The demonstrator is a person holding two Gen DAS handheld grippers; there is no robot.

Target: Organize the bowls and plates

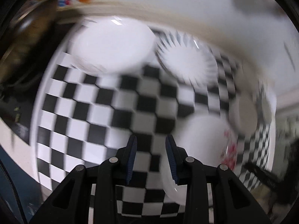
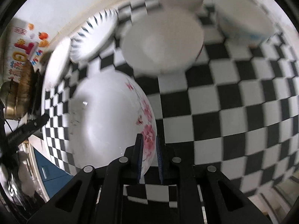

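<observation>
Our right gripper [image 2: 149, 158] pinches the rim of the floral plate [image 2: 104, 123], fingers nearly closed on it, over the checkered tablecloth [image 2: 233, 102]. Our left gripper [image 1: 151, 158] is partly open and holds nothing; the same plate sits just right of it. Nothing looks stacked yet: the white bowl [image 2: 162, 43], spiky-rimmed plate [image 2: 93, 35], plain plate [image 1: 112, 46] and a blurred dish [image 2: 241, 18] lie apart. We judge the task barely begun, with everything left to gather.
</observation>
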